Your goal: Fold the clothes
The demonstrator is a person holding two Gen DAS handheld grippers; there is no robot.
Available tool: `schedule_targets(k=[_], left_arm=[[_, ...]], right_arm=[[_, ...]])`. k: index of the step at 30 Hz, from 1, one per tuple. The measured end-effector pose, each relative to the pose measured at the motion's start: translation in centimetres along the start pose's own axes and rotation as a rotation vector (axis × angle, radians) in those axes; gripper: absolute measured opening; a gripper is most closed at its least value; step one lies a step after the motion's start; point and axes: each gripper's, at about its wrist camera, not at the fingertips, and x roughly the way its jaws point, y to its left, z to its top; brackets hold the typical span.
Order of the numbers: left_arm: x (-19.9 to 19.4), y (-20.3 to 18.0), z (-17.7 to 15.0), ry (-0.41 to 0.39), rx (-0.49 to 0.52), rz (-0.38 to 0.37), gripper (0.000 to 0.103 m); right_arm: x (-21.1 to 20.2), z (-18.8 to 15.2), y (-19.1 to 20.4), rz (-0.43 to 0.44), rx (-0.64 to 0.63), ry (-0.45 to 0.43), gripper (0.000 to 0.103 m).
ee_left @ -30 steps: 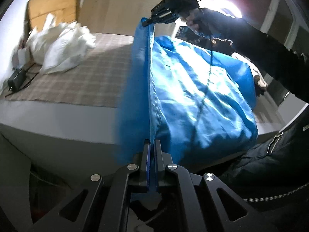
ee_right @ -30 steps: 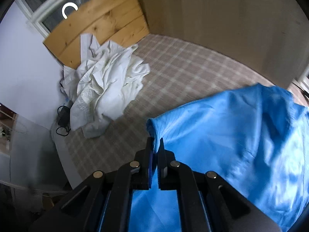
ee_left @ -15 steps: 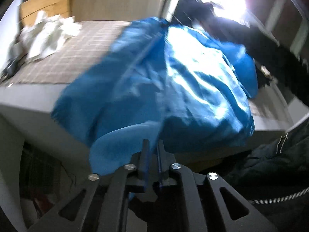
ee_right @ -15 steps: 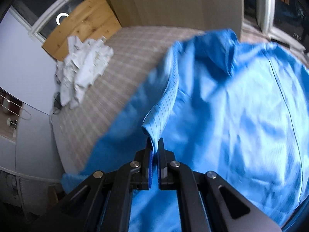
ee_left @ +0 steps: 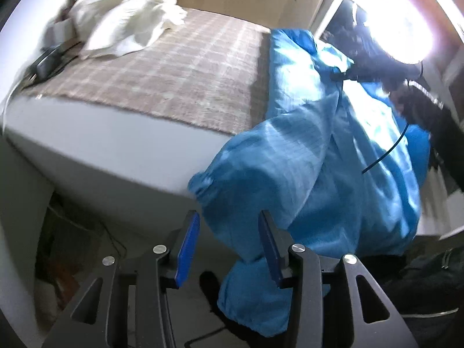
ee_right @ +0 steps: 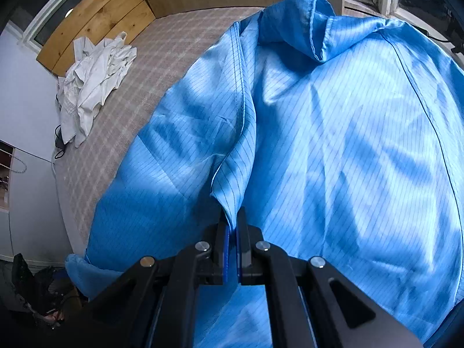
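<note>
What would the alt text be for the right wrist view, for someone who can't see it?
A black claw with blue pads is shut on a fold of a shiny blue pinstriped garment spread over a bed with a checked cover. A crumpled pile of white clothes lies farther back by a wooden headboard.

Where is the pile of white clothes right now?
In both wrist views the white clothes lie crumpled at the upper left, on the far end of the checked bedcover by the wooden headboard, apart from the blue garment.
</note>
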Motion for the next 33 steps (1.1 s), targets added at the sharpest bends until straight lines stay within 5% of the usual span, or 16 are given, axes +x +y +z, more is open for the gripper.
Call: schedule_targets(k=[3,6,7,8,18,24,27,29,33], left_arm=[[0.8,0.0,0.6,0.009,0.018,0.007,0.040],[1.3,-0.1,0.6,0.000,0.035,0.000,0.024],[1.3,-0.2,0.5,0.005,0.046,0.003,0.006],[1.1,-0.4,0.4,0.009,0.059,-0.008,0.003],[-3.3,-6.9,-5.6,0.022,0.187,-0.059,0.003],[2.9,-9.1,-10.5,0.241,0.182,-0.061,0.007],[0.2,-8.4,-11.2,0.186,0.167,-0.054,0.013],[-2.1,-6.8,-10.6,0.125,0.141,-0.013,0.027],[-4.4,-3.4,-9.0,0.075,0.084,0.059,0.028]], right_arm=[[-0.2,0.1,0.1,-0.001,-0.001,0.000,0.003],[-0.2,0.1,0.2,-0.002,-0.002,0.002,0.003],[-0.2,0.1,0.2,-0.002,-0.002,0.003,0.003],[-0.2,0.1,0.2,-0.001,-0.001,0.003,0.003],[-1.2,0.0,-0.1,0.046,0.008,-0.012,0.003],[0.2,0.0,-0.1,-0.002,-0.019,0.017,0.003],[0.4,0.0,0.5,-0.034,-0.056,0.028,0.004],[-0.1,0.0,0.7,-0.037,-0.065,0.034,0.004],[-2.3,-0.7,1.5,-0.089,-0.114,0.033,0.008]])
